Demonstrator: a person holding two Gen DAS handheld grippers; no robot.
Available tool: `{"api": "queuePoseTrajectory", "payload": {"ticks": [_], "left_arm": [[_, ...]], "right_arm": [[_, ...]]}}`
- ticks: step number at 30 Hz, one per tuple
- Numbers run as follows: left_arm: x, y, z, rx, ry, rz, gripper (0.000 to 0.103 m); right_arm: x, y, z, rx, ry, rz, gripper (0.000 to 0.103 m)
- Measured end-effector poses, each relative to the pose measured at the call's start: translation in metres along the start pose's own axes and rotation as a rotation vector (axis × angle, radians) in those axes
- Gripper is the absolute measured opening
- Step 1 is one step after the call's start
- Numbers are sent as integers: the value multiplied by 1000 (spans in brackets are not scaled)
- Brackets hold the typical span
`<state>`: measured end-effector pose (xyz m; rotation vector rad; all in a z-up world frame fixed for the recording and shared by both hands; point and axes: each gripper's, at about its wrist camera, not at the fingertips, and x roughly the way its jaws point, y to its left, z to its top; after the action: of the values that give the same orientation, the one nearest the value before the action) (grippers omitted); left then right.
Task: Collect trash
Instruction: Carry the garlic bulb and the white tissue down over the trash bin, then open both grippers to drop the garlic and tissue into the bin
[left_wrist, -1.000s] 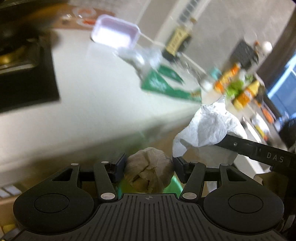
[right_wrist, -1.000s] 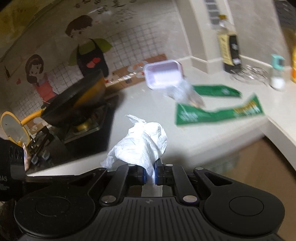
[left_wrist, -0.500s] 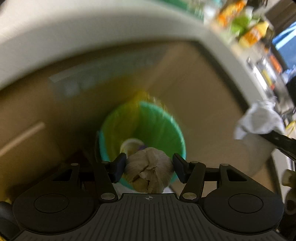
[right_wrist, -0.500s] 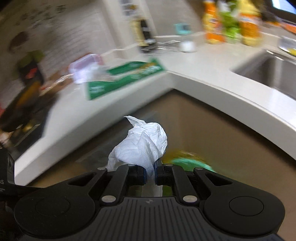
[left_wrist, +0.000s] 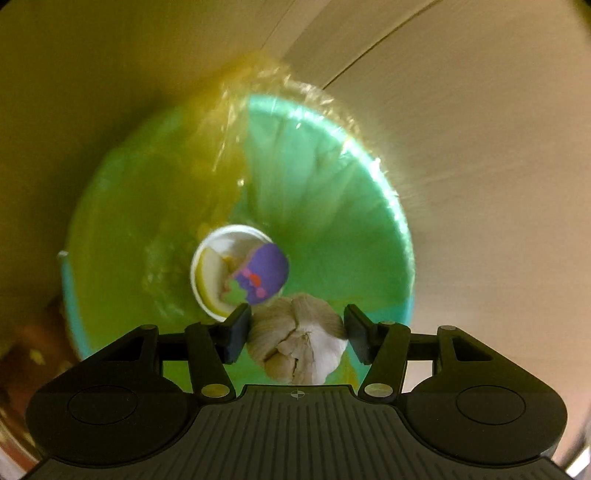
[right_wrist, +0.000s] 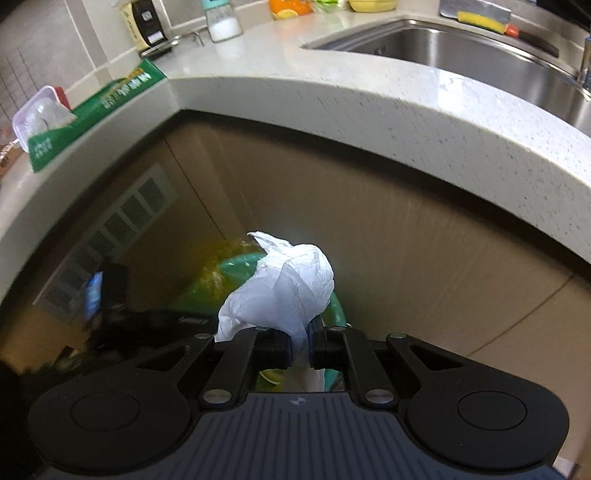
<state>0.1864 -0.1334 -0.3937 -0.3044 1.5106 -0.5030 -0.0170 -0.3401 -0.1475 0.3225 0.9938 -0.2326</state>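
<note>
Left wrist view looks steeply down into one green trash bin lined with a yellowish translucent bag; at its bottom lies one white paper cup with one purple wrapper tucked in it. The left gripper holds one garlic bulb over the bin's near rim: its jaws stand fairly wide, with both pads against the bulb's sides. The picture is blurred, so finer details of the bin's contents cannot be made out. In the right wrist view the right gripper has its jaws almost fully closed, pinching one crumpled white tissue, most of which billows out above the pads. Past the tissue the same green bin stands on the floor against the brown cabinet fronts, below the curved countertop. On the counter lie two green wrappers, partly overlapping, one pale plastic tray holding clear crumpled plastic, one dark sauce bottle and one small white shaker. One steel sink is set into the counter at the right.
</note>
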Motion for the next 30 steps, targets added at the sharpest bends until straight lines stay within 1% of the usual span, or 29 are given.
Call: {"api": "queuePoseTrajectory", "payload": {"ticks": [2, 4, 7, 10, 13, 16, 19, 23, 24, 26, 27, 28, 29, 30], "left_arm": [[-7, 8, 0, -28, -25, -19, 59], [-23, 12, -2, -36, -50, -49, 59], [-56, 18, -12, -30, -88, -87, 59], [-92, 27, -29, -39, -129, -113, 59], [-125, 37, -44, -47, -160, -132, 59], [-155, 41, -59, -55, -200, -137, 59], [-178, 43, -70, -52, -238, -151, 59], [-201, 50, -82, -45, -282, -149, 59], [-205, 52, -83, -45, -289, -146, 59], [-210, 55, -88, -43, -304, -139, 59], [-212, 58, -90, -48, -308, -138, 59], [-213, 60, -92, -68, -316, -142, 59], [-215, 63, -93, -78, -319, -141, 59], [-216, 65, -95, -83, -322, -140, 59]], "right_arm": [[5, -2, -2, 7, 19, -7, 8], [12, -3, -2, 12, 39, -9, 8], [28, -1, 0, 29, 75, 21, 8], [55, 11, 6, 10, 121, 44, 8], [91, 31, 16, -27, 170, 66, 8], [130, 50, 18, -71, 231, 41, 8], [178, 60, 13, -81, 329, 27, 8], [244, 68, 1, -57, 471, 16, 9], [254, 66, -4, -52, 501, 7, 10], [270, 65, -7, -22, 543, -13, 18], [271, 63, -8, 3, 548, 0, 27], [269, 61, -6, 34, 541, 19, 39], [266, 59, -3, 61, 524, 30, 44], [261, 57, 0, 79, 505, 37, 52]]}}
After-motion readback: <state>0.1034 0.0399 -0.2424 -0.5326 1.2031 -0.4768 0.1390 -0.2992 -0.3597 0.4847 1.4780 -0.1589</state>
